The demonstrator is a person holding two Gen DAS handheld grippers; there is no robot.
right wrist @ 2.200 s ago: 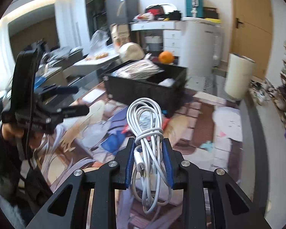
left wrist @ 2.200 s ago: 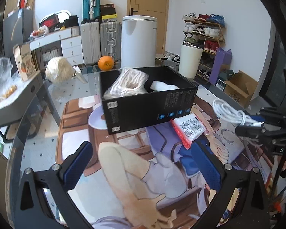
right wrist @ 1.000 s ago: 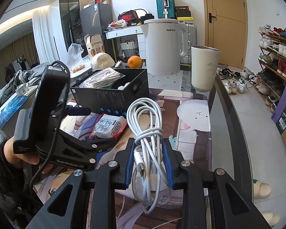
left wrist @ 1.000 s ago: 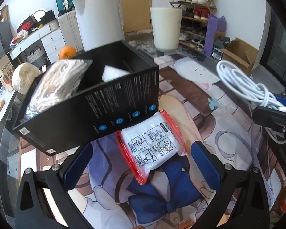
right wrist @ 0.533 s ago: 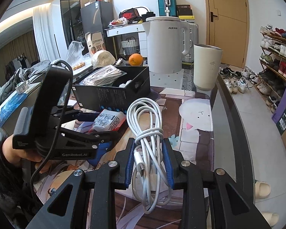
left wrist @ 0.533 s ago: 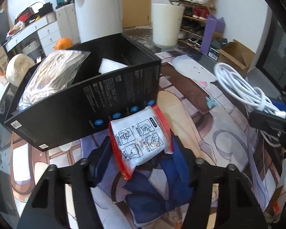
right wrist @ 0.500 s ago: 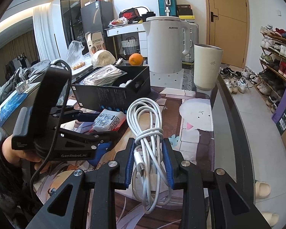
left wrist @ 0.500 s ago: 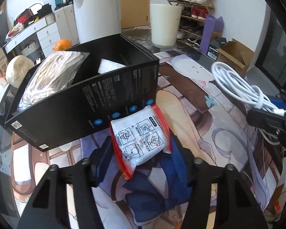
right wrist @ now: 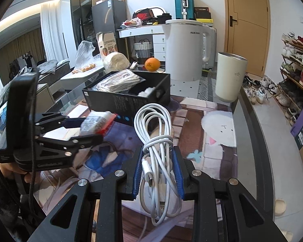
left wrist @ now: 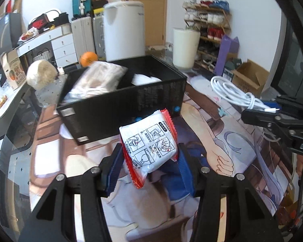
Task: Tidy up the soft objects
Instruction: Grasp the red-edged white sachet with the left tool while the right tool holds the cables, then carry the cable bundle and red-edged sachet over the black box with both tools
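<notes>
- While the left gripper (left wrist: 149,166) hangs above the printed mat (left wrist: 228,145) on the table, its blue pads are clamped on a white packet with red crimped edges (left wrist: 149,147), which is lifted clear of the mat and tilted.
- That packet sits just in front of the near wall of the black box (left wrist: 121,102), overlapping it in the left wrist view; whether the two touch I cannot tell.
- From the other side, the same packet (right wrist: 97,124) shows blurred between the left gripper's (right wrist: 91,129) fingers, close to the box's (right wrist: 127,100) front wall.
- The right gripper (right wrist: 158,171) is clenched on a coiled white cable (right wrist: 153,127), whose loops stand up and forward out of the pads while the plug end hangs down between them.
- In the left wrist view the cable (left wrist: 232,92) and right gripper (left wrist: 272,111) appear near the mat's right edge, well apart from the box.
- Inside the box lie a clear bag of pale striped cloth (left wrist: 99,80) on the left side and something white (left wrist: 143,79) toward the right.
- Beyond the box's far edge stand an orange (right wrist: 152,64), a white electric kettle (right wrist: 185,50) and a cream tumbler (right wrist: 230,76).
- A pale round bundle (right wrist: 116,60) sits by the table's far left corner.
</notes>
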